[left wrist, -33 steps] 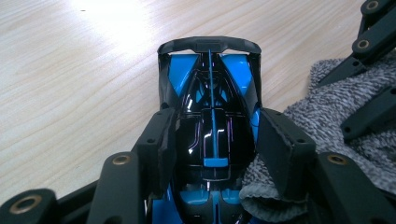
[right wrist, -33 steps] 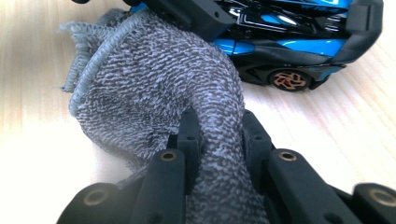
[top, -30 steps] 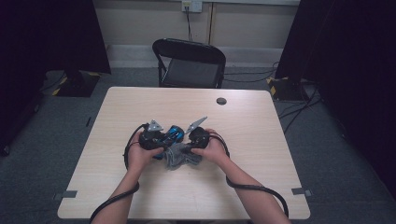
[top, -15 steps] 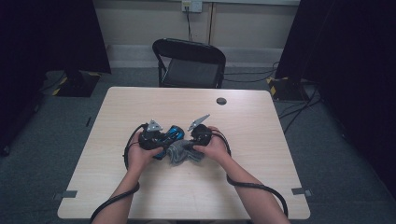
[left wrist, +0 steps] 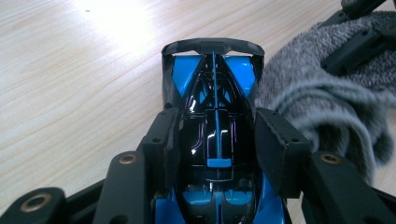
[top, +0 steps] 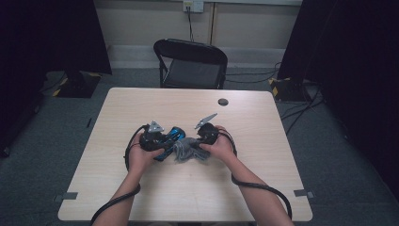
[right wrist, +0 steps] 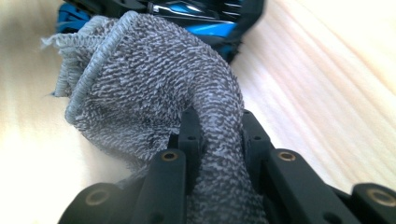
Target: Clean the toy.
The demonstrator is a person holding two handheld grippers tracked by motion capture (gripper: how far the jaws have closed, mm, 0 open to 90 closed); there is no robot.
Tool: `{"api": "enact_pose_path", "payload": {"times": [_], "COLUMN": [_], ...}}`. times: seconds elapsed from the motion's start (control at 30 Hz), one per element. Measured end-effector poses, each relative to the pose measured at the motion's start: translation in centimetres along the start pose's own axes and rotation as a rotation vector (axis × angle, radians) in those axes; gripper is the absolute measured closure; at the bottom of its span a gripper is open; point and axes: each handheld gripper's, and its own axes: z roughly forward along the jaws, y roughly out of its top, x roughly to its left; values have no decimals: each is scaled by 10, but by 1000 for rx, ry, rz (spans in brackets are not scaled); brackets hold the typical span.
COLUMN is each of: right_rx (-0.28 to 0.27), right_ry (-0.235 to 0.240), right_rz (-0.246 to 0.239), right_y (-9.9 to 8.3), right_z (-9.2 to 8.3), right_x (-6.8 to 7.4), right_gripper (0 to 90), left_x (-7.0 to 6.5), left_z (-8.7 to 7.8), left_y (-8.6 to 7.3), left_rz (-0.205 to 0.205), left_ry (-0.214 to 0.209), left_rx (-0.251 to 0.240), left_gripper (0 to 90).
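A blue and black toy car (left wrist: pixel 215 93) lies on the table between my two hands. My left gripper (left wrist: pixel 217 135) is shut on its body, a pad (left wrist: pixel 275 144) against each side; its jaws have just been closing on the car. In the high view the car (top: pixel 173 134) sits right of the left gripper (top: pixel 164 141). My right gripper (right wrist: pixel 219 126) is shut on a bunched grey terry cloth (right wrist: pixel 149 79), which lies against the side of the car (right wrist: pixel 201 23). From above, the cloth (top: pixel 188 150) sits between the hands, with the right gripper (top: pixel 197 143) beside it.
The light wooden table (top: pixel 259 117) carries a small dark round thing (top: pixel 223 101) near its far edge. A black folding chair (top: pixel 190 63) stands behind the table. Black cables (top: pixel 254 186) trail from both grippers toward the near edge.
The right gripper and its cloth have shifted a little against the car. The left hand and the car have stayed where they were.
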Motion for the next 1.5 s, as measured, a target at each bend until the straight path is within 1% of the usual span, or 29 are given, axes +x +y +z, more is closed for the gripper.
{"api": "enact_pose_path", "payload": {"times": [0.07,0.1,0.2,0.3,0.4,0.43,0.47,0.5,0.53,0.57,0.83,0.93,0.97,1.0,1.07,1.1,1.13,1.17,1.3,1.33,1.37,1.43,1.5], "right_rx": [-7,-7,-6,-4,-5,-8,-10,-10,-15,-18,-25,-25,-24,-22,-28,-28,-28,-32,-51,-51,-60,-65,-76], "right_ry": [-1,-4,-12,-32,-38,-55,-65,-65,-81,-93,-109,-114,-109,-121,-120,-130,-130,-138,-159,-159,-156,-157,-147], "right_rz": [19,19,15,21,25,34,31,31,30,41,67,66,69,69,71,74,74,91,126,126,135,139,128], "right_y": [-2,-2,-2,-1,-1,-2,-3,-3,-3,-5,-8,-9,-9,-10,-11,-12,-12,-15,-21,-21,-23,-26,-28], "right_z": [-1,-1,-1,-2,-3,-4,-5,-5,-6,-8,-11,-12,-13,-15,-17,-19,-19,-23,-33,-33,-36,-41,-48], "right_x": [-3,-4,-4,-8,-10,-12,-12,-12,-13,-15,-20,-21,-22,-23,-24,-25,-25,-29,-35,-35,-36,-37,-36], "right_gripper": [752,752,752,752,752,752,752,752,754,754,755,755,755,755,756,756,756,757,759,759,759,759,759], "left_x": [-1,-1,-1,-1,-1,-1,-1,-1,-1,-1,-1,-1,-1,-1,-1,-1,-1,-1,-1,-1,-1,-1,-1], "left_z": [0,0,0,0,0,0,0,0,0,0,0,0,0,0,0,0,0,-1,-1,-1,-1,-2,-2], "left_y": [0,0,0,0,0,0,0,0,0,0,-1,-1,-1,-1,-1,-1,-1,-1,-1,-1,-1,-1,-1], "left_rz": [-7,-13,-13,-14,-16,-15,-15,-16,-15,-11,-12,-11,-12,-12,-12,-12,-12,-11,-17,-17,-16,-12,-12], "left_ry": [-4,-7,-8,-8,-9,-9,-9,-8,-8,-7,-6,-5,-6,-5,-4,-6,-6,-5,-8,-8,-9,-7,-9], "left_rx": [-1,0,-1,-1,-2,-2,-2,-2,-1,0,-1,-2,-2,-1,-1,-3,-3,1,4,5,5,5,7], "left_gripper": [513,513,513,513,513,513,513,513,513,513,513,513,513,513,513,513,513,513,513,513,513,513,513]}}
